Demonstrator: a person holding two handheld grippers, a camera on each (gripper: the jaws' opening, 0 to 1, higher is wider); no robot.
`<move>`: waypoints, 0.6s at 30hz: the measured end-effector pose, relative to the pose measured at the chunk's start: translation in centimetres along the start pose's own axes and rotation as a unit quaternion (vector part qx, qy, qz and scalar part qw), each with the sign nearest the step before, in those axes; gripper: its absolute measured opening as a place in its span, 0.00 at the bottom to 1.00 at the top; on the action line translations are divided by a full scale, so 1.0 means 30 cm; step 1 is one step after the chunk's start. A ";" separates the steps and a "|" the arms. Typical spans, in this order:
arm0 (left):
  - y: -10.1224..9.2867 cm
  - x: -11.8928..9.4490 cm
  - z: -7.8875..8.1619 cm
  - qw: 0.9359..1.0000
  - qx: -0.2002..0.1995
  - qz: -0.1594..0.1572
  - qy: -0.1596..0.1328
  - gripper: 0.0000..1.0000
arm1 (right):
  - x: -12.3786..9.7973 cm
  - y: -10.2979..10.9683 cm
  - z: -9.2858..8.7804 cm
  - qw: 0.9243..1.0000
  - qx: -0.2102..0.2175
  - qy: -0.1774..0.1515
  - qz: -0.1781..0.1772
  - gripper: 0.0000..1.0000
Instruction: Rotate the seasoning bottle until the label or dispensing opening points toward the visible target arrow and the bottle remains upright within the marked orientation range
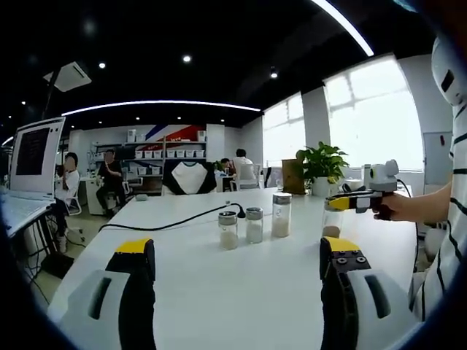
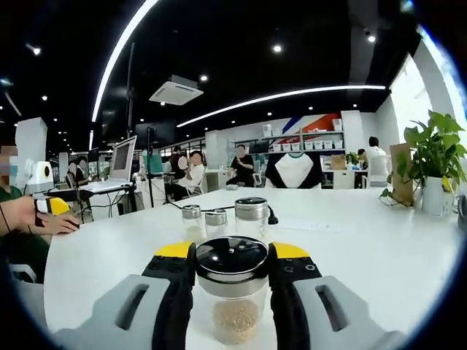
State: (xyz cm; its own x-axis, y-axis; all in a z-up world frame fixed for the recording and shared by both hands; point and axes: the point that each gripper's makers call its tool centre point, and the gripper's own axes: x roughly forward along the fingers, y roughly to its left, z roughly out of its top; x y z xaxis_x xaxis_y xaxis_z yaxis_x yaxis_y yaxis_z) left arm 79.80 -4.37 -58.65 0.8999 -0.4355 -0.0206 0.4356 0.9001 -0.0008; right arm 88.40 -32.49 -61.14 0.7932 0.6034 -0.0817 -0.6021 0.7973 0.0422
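My right gripper [image 2: 233, 255] is shut on a glass seasoning bottle [image 2: 235, 317] just below its black and silver lid. The bottle stands upright on the white table [image 2: 365, 248] and holds tan granules. In the left gripper view the same bottle [image 1: 332, 220] sits at the right, gripped by the right gripper [image 1: 349, 200] with a person's hand behind it. My left gripper [image 1: 237, 251] is wide open over the table with nothing between its jaws. Three other seasoning bottles [image 1: 254, 224] stand in a row beyond it.
A black power cable [image 1: 182, 220] runs across the table behind the bottles. A potted plant [image 2: 434, 164] stands at the table's far right edge, and a laptop [image 1: 33, 164] is off the left side. People sit at desks in the background.
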 end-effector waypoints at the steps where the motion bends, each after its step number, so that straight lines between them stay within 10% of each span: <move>1: 0.000 0.001 0.000 1.000 0.000 0.000 0.000 0.99 | 0.001 0.003 0.000 1.000 -0.001 0.001 0.007 0.38; 18: -0.011 0.001 0.027 1.000 -0.006 -0.005 -0.008 0.98 | 0.002 0.034 0.007 0.986 -0.006 -0.010 0.164 0.38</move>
State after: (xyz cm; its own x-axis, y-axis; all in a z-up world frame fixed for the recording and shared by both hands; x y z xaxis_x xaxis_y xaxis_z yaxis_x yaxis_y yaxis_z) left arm 79.69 -4.67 -57.85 0.8962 -0.4436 -0.0039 0.4435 0.8962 -0.0135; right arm 87.86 -31.64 -60.89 0.5574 0.8289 -0.0469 -0.8274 0.5593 0.0517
